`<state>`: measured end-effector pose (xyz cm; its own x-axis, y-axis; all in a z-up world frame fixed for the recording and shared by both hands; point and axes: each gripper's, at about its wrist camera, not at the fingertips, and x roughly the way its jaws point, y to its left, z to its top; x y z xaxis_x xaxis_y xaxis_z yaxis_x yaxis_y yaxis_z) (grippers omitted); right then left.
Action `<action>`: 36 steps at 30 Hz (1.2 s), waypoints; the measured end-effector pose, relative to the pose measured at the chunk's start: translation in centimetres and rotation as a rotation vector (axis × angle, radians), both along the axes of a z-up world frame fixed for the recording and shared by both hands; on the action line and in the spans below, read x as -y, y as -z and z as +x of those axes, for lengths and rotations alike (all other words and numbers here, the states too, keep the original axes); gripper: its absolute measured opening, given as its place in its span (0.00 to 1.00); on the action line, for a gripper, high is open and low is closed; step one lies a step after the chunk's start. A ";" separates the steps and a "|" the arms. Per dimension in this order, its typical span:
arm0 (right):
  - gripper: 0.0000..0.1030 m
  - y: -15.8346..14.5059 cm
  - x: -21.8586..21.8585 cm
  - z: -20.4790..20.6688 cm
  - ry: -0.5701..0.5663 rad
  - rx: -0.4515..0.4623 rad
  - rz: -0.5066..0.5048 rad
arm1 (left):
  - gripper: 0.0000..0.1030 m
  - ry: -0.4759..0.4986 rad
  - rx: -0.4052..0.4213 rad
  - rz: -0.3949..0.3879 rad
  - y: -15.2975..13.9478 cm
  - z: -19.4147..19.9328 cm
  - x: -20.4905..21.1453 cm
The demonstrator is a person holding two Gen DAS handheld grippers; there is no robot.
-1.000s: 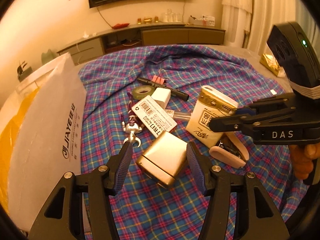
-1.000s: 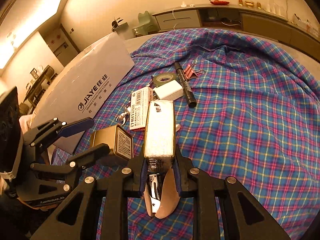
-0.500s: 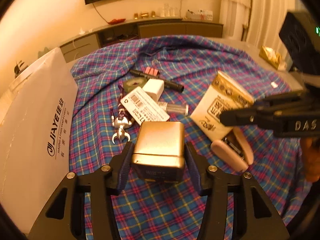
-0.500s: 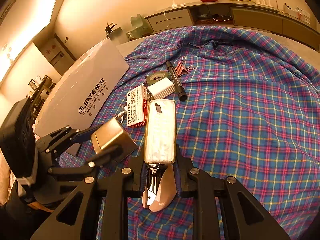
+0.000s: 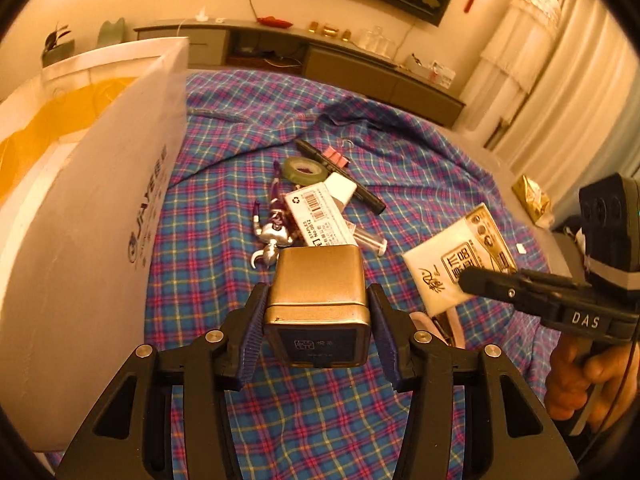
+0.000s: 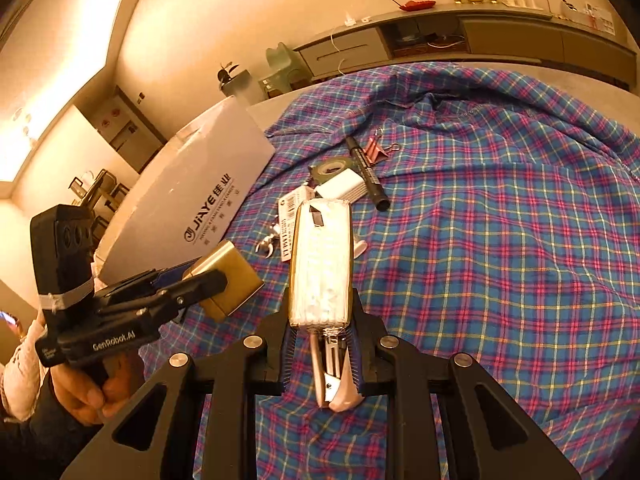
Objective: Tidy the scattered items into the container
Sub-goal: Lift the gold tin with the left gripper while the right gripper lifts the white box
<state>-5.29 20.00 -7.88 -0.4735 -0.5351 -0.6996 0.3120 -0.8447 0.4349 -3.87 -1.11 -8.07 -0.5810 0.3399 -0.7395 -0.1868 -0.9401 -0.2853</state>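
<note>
My left gripper [image 5: 317, 298] is shut on a gold tin [image 5: 318, 276] and holds it above the plaid cloth [image 5: 208, 216], beside the white container box [image 5: 80, 184]. In the right wrist view the same tin [image 6: 232, 284] hangs in the left gripper [image 6: 206, 274] near the box [image 6: 192, 200]. My right gripper [image 6: 322, 320] is shut on a white tissue pack [image 6: 322, 260], held over a pink stapler [image 6: 336, 380] that lies on the cloth. The left wrist view shows the pack [image 5: 452, 264] tilted in the right gripper [image 5: 466, 280].
A small pile lies mid-cloth: a staples box [image 5: 316, 216], a silver and purple figurine [image 5: 272, 232], a tape roll [image 5: 304, 170], a black marker [image 5: 352, 188], a pink binder clip [image 5: 336, 158], a white block [image 5: 340, 188] and a clear tube [image 5: 368, 240]. A low cabinet [image 5: 360, 68] runs along the wall.
The left jaws closed on the gold tin, lifted it off the cloth and rolled it straight, facing more toward the box. The right gripper raised the tissue pack slightly off the stapler.
</note>
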 end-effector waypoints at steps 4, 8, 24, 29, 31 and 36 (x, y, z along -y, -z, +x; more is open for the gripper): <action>0.23 -0.1 -0.1 0.3 0.000 0.000 -0.009 | 0.50 0.005 -0.017 -0.007 -0.5 0.3 -0.4; 0.23 -0.5 -0.2 0.6 0.002 -0.004 -0.024 | 0.50 0.018 -0.032 -0.018 -1.2 0.9 -0.8; 0.23 -2.1 1.9 2.4 -0.033 -0.083 0.053 | 0.50 0.010 -0.083 -0.050 -3.5 2.8 -0.5; 0.23 -2.7 2.6 3.1 -0.042 -0.129 0.115 | 0.50 0.005 -0.096 -0.055 -4.1 3.2 -0.4; 0.23 -2.8 2.8 3.2 -0.045 -0.139 0.130 | 0.50 0.002 -0.103 -0.058 -4.3 3.3 -0.4; 0.23 -3.0 3.1 3.6 -0.050 -0.154 0.147 | 0.50 -0.018 -0.122 -0.057 -5.0 3.6 0.3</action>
